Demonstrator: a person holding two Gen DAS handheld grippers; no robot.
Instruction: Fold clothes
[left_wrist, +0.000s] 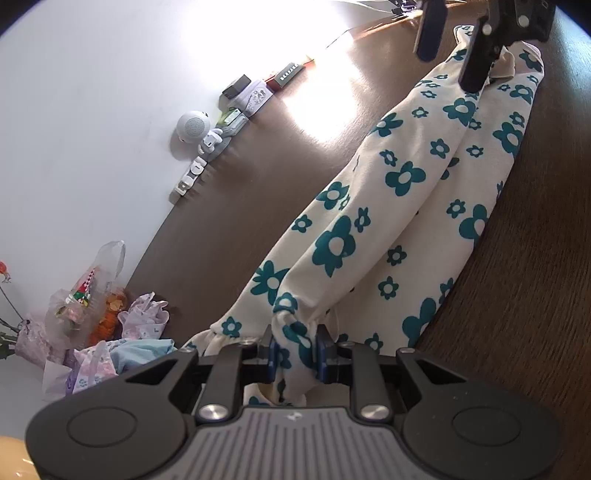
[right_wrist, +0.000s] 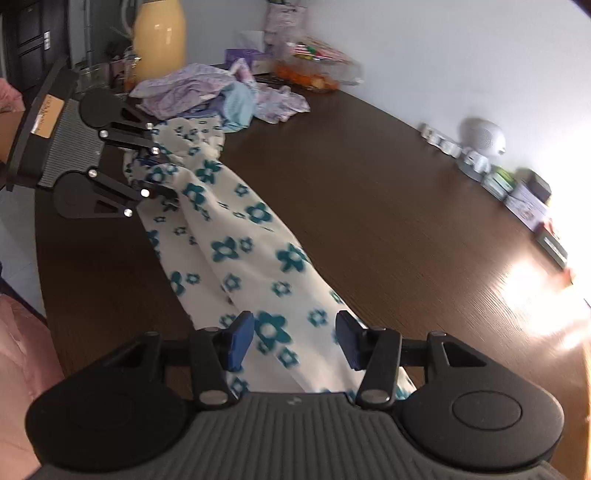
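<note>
trousers (left_wrist: 413, 206) on table (left_wrist: 258, 177), clothes pile (right_wrist: 207, 92) behind

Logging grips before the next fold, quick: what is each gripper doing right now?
Left gripper: shut on the gathered end of the floral garment.
Right gripper: open, jaws apart above the garment, holding nothing.

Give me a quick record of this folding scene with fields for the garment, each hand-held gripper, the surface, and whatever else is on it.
garment: cream trousers with teal flowers, stretched lengthwise along the table
left hand-held gripper: shut on the gathered cuff end of the trousers
right hand-held gripper: open above the other end of the trousers, pads not touching the cloth
surface: dark brown wooden table
other clothes: pile of lilac and light blue clothes at the far end near the left gripper
along the wall: round white speaker and small boxes
</note>
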